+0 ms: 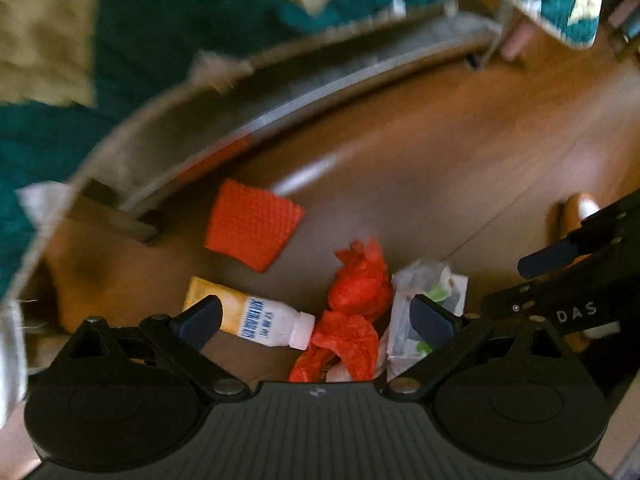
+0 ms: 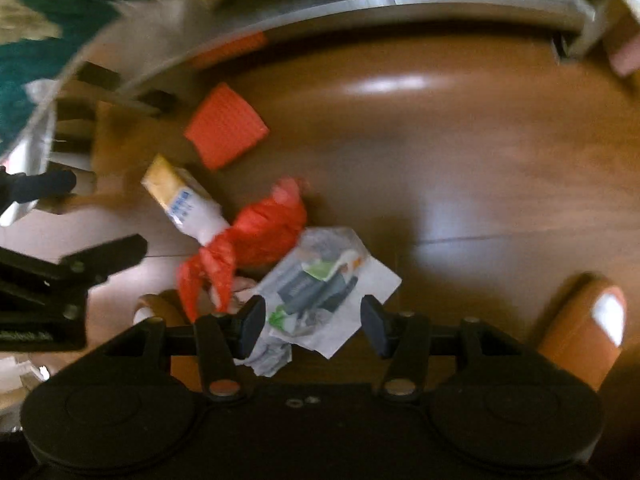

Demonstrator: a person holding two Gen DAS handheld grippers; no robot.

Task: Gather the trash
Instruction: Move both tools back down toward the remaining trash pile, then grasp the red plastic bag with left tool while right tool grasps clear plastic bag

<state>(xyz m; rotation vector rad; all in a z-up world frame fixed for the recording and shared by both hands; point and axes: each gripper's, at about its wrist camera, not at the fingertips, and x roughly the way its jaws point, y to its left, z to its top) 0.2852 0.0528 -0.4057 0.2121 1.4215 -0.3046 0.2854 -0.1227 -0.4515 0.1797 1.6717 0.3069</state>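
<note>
Both jaws stand spread wide with nothing between them. Those of the left gripper (image 1: 316,320) hang above a small heap of litter on the wooden floor (image 1: 460,152), one fingertip over a squeezed tube (image 1: 256,318) and the other over a crumpled printed wrapper (image 1: 424,308). Those of the right gripper (image 2: 313,328) frame the same wrapper (image 2: 320,284) from the other side, hovering over its near edge without pinching it.

All the trash lies close together on the floor. The tube, yellow at its flat end and white toward the cap with blue lettering, points its cap at a crumpled red plastic bag (image 1: 356,304), touching it or nearly so. The wrapper, white with grey and green print, lies against the bag's other side. A flattened red-orange corrugated cup sleeve (image 1: 252,224) lies apart from the heap, nearer the bed frame (image 1: 280,108). A teal and cream blanket (image 1: 152,36) hangs over the frame's edge. Blur softens fine detail in both views. An orange slipper (image 2: 580,328) shows at the right gripper's side.
</note>
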